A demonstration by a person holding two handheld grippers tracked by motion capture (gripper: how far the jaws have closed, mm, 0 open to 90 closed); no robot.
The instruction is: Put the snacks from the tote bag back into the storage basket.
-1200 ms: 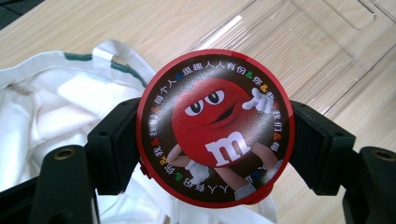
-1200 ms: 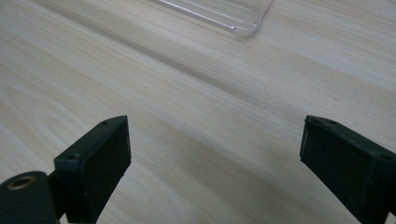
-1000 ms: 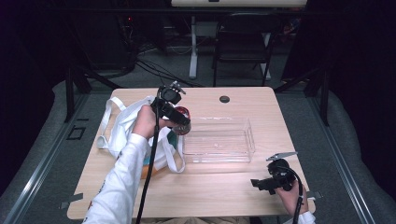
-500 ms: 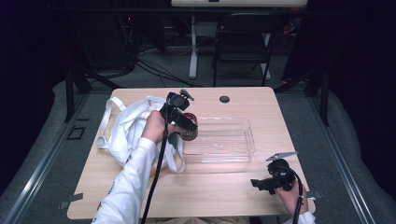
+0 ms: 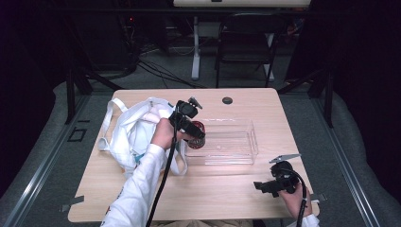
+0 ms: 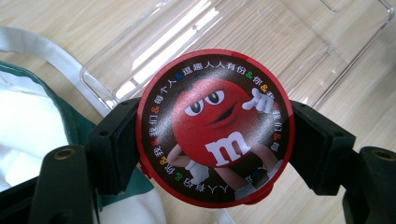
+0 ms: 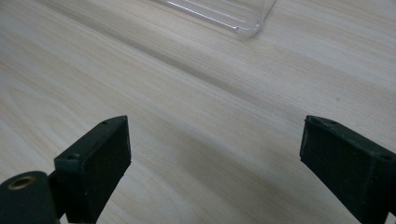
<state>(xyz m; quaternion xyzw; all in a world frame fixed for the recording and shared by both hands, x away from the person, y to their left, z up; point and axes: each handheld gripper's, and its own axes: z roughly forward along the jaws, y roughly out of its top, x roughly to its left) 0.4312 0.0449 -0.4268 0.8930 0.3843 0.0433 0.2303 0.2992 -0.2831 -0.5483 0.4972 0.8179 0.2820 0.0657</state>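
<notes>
Round tin [image 6: 215, 127]: red rim, dark lid printed with a red cartoon candy figure bearing a white "m", ringed by small coloured lettering. Held lid-up toward the camera in the left gripper view, pinched at its two sides between the black jaws. In the high view it sits at the left end of the clear tray, over the near-left corner.

Left claw [image 5: 196, 133]: clamped on the round tin, gripped by a hand in a white sleeve [image 5: 137, 184] reaching in from the near edge; black cable trailing down along the forearm.

Clear tray [image 5: 236, 149]: transparent plastic, rectangular, shallow, lying flat at the middle of the desk, long side across. Seen again behind the tin in the left gripper view [image 6: 261, 32], and one rounded corner at the top of the right gripper view [image 7: 233, 16].

White bag [image 5: 132, 135]: soft cloth with long white handles and green trim inside, slumped on the left part of the desk, just beside the tray's left end.

Right claw [image 5: 264, 186]: jaws spread wide with nothing between them, low over bare wood at the near-right corner, well apart from the tray.

Desk [image 5: 213, 198]: pale wood grain, rounded corners; small dark round cap [image 5: 227, 100] near the far edge
</notes>
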